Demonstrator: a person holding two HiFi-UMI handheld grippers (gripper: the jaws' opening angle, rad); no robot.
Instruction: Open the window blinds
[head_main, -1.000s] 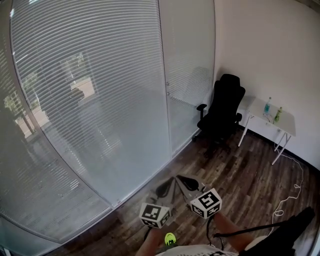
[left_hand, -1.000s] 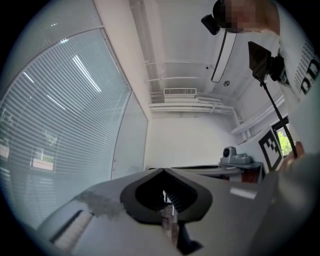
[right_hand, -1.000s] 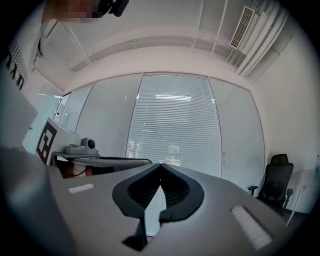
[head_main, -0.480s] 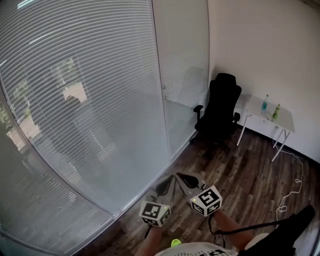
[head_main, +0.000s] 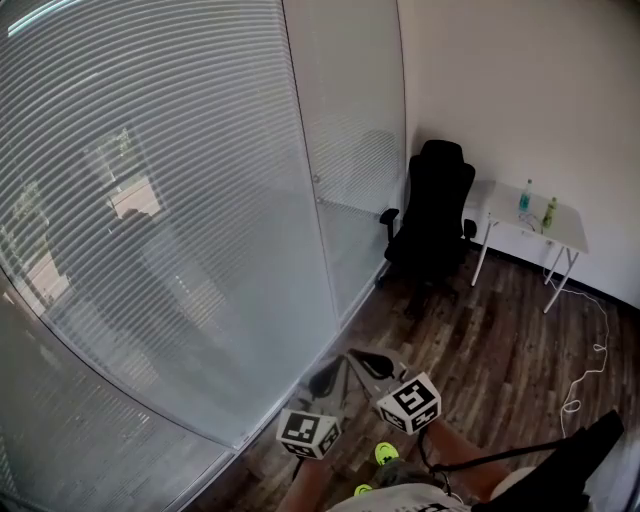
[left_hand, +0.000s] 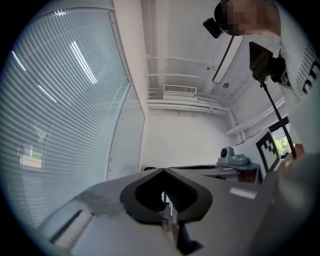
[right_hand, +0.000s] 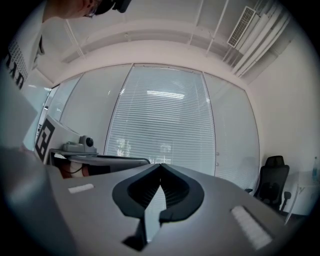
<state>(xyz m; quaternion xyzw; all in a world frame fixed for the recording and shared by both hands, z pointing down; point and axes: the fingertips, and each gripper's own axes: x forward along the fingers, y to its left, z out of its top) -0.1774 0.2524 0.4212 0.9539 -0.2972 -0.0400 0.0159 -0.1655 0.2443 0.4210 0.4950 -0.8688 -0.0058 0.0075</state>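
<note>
The window blinds (head_main: 150, 200) are white horizontal slats behind a tall glass wall, and they fill the left of the head view. Their slats lie shut. They also show in the left gripper view as the blinds (left_hand: 60, 115) and straight ahead in the right gripper view as the blinds (right_hand: 160, 125). My left gripper (head_main: 325, 377) and right gripper (head_main: 360, 358) hang side by side low in the middle, well short of the glass. The left gripper (left_hand: 163, 171) is shut with nothing in it. The right gripper (right_hand: 160, 165) is also shut and empty.
A black office chair (head_main: 430, 215) stands in the far corner by the glass panel. A small white table (head_main: 535, 232) with two bottles (head_main: 524, 196) stands to its right against the wall. A white cable (head_main: 585, 370) trails over the wood floor.
The whole view has slid: the blinds have grown larger at the left and the chair and table have drifted left. Both grippers travelled along together, jaws still shut.
</note>
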